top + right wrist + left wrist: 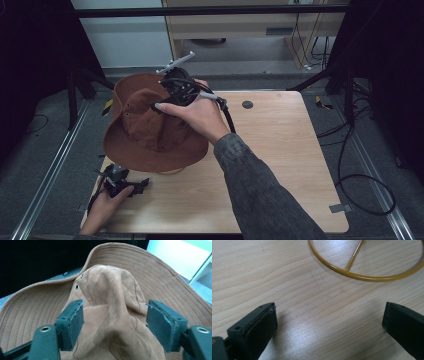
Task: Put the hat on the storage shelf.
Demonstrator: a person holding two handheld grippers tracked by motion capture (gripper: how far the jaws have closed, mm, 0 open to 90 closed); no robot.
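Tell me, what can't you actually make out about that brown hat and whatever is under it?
- High view: the brown hat covers whatever it rests on.
- Left gripper view: the yellow ring is cut off by the top edge; what rises from it is unseen.
- Right gripper view: the right gripper straddles the pinched crown; whether its left pad touches cloth is unclear.
- High view: the hand hides the right gripper's jaws.

The right gripper [113, 322] straddles the crumpled crown of a brown brimmed hat [112, 290]. Its jaws stand apart. The left pad [73, 322] touches the fabric.
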